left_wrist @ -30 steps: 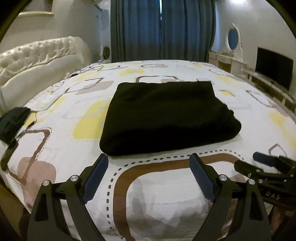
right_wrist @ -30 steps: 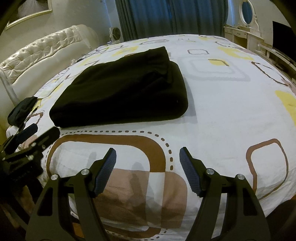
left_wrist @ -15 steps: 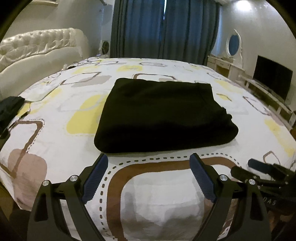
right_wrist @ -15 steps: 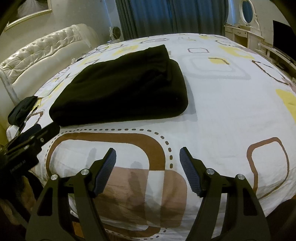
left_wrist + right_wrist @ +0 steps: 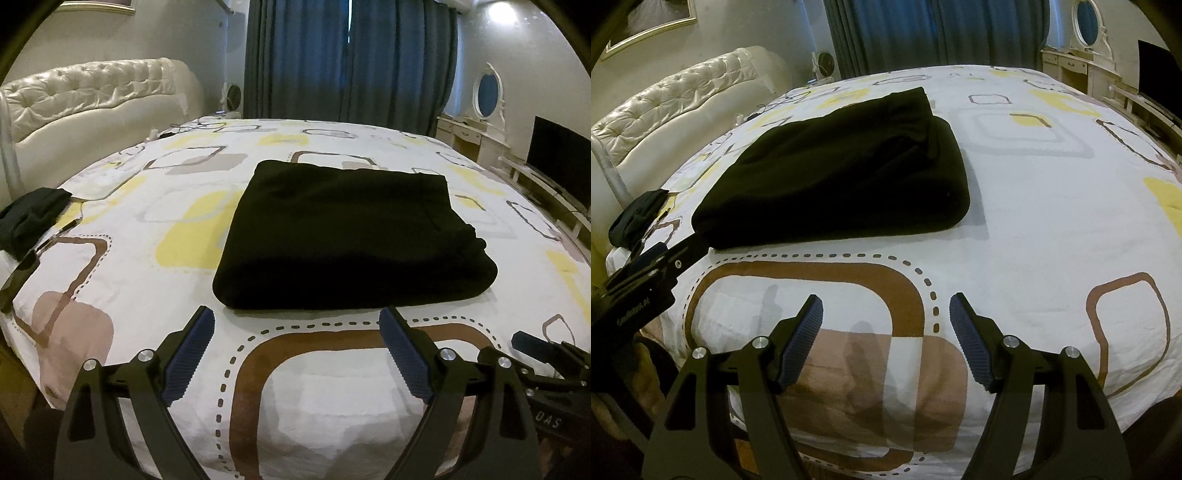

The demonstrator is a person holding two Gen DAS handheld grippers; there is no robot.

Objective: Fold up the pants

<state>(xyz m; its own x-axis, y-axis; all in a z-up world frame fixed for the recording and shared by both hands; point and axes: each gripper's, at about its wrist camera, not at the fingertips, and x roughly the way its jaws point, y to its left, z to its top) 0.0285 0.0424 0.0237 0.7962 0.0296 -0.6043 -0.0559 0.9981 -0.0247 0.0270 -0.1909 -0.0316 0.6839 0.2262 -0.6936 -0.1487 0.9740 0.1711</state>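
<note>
While the bed [image 5: 122, 266] fills both views, the black pants [image 5: 347, 236] are seen folded into a compact rectangle at its middle. Both the left tool [image 5: 297, 354] and right tool [image 5: 886, 339] are held spread apart, empty, above the near edge; a smaller dark cloth [image 5: 31, 218] is seen at the left edge.

Folded black pants [image 5: 351, 236]: I count one, mid-bed.
Grippers: two, my left gripper [image 5: 297, 354] and my right gripper [image 5: 886, 338], each with two spread fingers, near edge.
Small dark cloth bundle [image 5: 31, 218]: one, far left.
Bed [image 5: 369, 387]: one.
Tufted headboard [image 5: 92, 96]: one, left.
Oval mirror [image 5: 488, 92]: one, far right.
Television [image 5: 561, 162]: one, right.
Blue curtains [image 5: 351, 59]: I count two panels, far.
</note>
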